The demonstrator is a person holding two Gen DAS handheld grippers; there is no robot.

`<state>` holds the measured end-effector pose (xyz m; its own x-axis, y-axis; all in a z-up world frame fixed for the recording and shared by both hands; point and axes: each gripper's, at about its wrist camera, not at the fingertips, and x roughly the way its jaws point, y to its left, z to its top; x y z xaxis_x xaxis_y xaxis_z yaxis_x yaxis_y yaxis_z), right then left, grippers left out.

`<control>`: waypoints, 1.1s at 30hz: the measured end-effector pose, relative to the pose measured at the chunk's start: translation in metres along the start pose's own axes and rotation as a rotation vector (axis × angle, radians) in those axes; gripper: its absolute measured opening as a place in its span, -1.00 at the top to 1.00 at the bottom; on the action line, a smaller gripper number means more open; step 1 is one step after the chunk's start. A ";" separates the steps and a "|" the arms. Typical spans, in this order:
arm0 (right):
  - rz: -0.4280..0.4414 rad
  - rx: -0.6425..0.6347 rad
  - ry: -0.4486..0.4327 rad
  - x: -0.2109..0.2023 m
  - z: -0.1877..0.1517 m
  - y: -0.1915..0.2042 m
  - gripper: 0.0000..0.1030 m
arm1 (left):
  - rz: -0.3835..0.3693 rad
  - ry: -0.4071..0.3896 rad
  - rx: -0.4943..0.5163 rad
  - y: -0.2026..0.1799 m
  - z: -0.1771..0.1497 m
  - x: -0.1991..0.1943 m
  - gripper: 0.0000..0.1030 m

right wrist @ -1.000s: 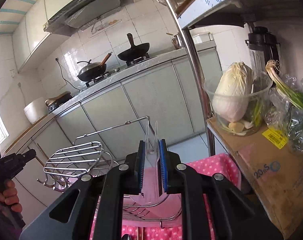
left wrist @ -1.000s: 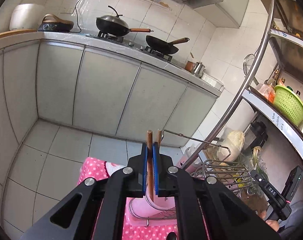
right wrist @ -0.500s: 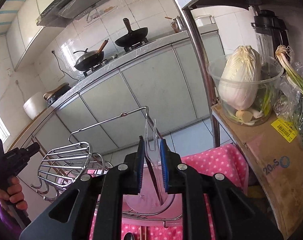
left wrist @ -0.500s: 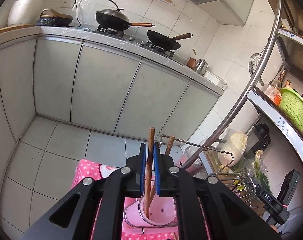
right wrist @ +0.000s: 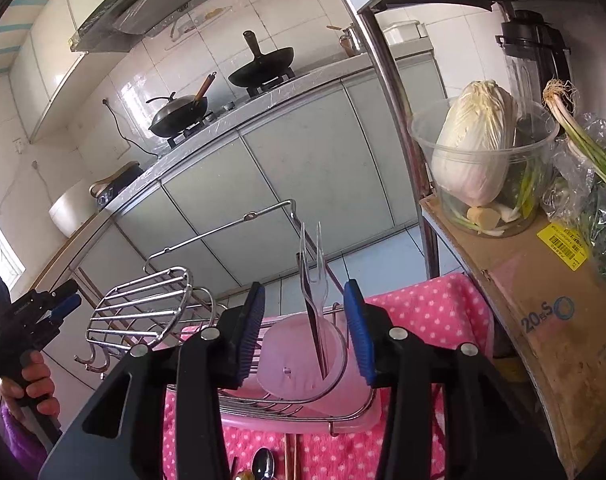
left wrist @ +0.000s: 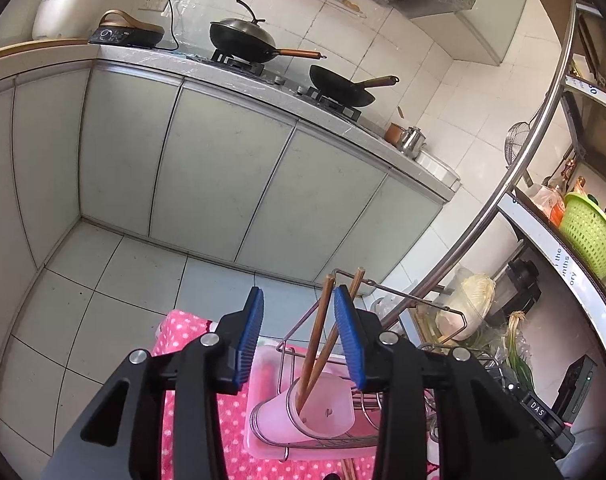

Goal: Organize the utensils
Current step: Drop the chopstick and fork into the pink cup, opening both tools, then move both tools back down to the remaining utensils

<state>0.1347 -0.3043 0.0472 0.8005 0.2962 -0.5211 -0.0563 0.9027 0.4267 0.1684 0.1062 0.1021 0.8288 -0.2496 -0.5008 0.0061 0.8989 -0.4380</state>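
Both grippers just let go, left gripper (left wrist: 299, 336) fingers now wide apart around the chopsticks (left wrist: 317, 340) and right gripper (right wrist: 305, 336) likewise around the fork (right wrist: 313, 280), all standing in the pink cup (left wrist: 323, 412) (so that drop-off looks done).

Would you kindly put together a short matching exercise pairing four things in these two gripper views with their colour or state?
Things:
1. chopsticks
2. clear fork
3. left gripper
4. tablecloth

Descriptions:
A. transparent plastic, upright in the holder
B. pink with white dots
C. brown wood, leaning in the pink cup
D. open, holding nothing

Pairs: 1-C, 2-A, 3-D, 4-B
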 end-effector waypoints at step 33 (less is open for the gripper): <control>-0.014 0.021 0.311 -0.022 -0.149 -0.020 0.19 | 0.079 0.524 0.106 0.002 -0.197 0.018 0.33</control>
<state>0.0289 -0.2820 -0.0602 0.5799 0.3680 -0.7269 -0.0319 0.9018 0.4310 0.0728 0.0326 -0.0548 0.4387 -0.3013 -0.8466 0.0335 0.9469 -0.3197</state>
